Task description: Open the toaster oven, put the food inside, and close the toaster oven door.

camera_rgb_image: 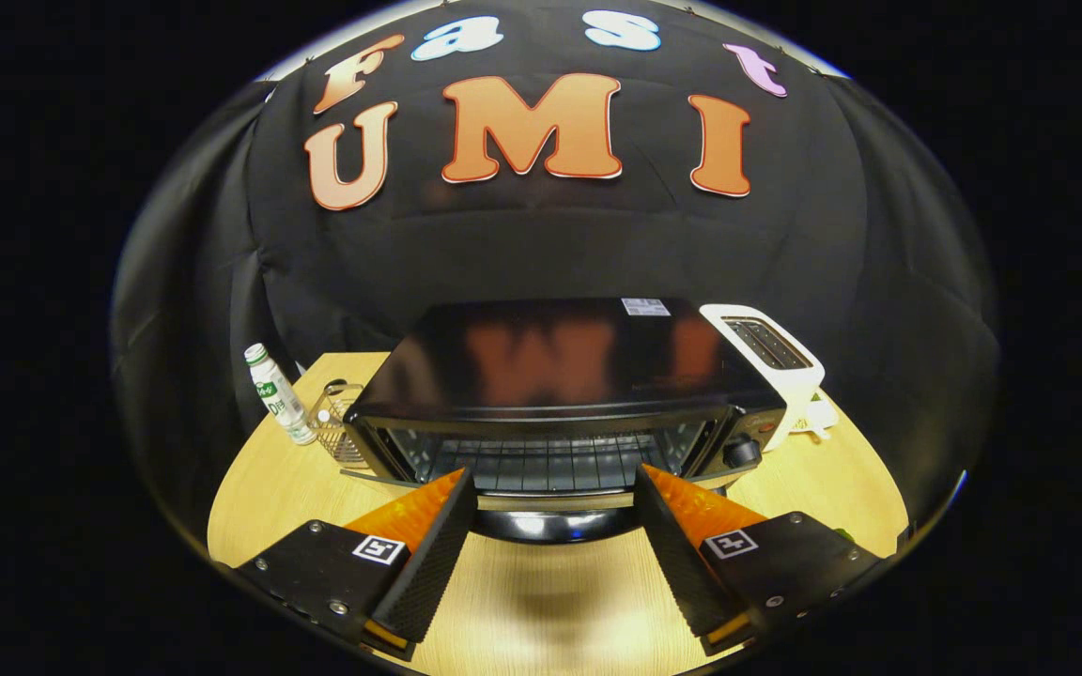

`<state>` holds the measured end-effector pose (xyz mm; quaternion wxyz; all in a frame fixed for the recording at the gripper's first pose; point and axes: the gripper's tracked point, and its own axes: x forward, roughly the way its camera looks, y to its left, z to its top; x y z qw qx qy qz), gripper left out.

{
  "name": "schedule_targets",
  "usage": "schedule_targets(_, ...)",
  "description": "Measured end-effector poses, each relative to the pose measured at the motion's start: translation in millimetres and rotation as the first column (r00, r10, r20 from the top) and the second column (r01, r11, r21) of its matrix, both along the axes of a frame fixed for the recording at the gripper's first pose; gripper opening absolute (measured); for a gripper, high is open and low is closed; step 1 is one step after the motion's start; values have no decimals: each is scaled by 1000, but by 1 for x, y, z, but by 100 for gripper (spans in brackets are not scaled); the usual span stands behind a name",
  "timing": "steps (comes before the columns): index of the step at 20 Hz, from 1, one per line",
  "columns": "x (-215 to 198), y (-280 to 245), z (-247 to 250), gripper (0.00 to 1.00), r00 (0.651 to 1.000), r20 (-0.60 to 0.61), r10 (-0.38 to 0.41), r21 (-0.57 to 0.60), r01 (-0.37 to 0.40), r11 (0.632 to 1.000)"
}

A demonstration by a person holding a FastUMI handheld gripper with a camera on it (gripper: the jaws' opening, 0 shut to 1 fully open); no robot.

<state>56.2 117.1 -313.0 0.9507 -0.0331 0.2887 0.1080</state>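
Looks like the door-opening step: the oven (560, 376) sits mid-table right ahead, its door (555, 512) looking already swung down between the gripper (555, 488) fingers, which are spread wide and holding nothing, rack visible inside. Next I'd guess it needs to go get the food, which I can't pick out. Light wood table (522, 610), a bottle (276, 392) and wire basket (339, 422) left of the oven, a white toaster (771, 361) on its right, black cloth behind.
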Motion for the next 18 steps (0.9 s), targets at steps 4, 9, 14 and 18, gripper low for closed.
schedule_targets(4, -25, -7, -11, 100, 999, -33, -3, -6, 3, 1000)
schedule_targets(9, -63, -18, -37, 100, 996, -91, 0, -23, -2, 1000)
schedule_targets(14, -93, -27, -70, 100, 989, -146, 0, -36, -6, 999)
schedule_targets(18, -110, -34, -97, 100, 981, -195, -5, -41, -3, 999)
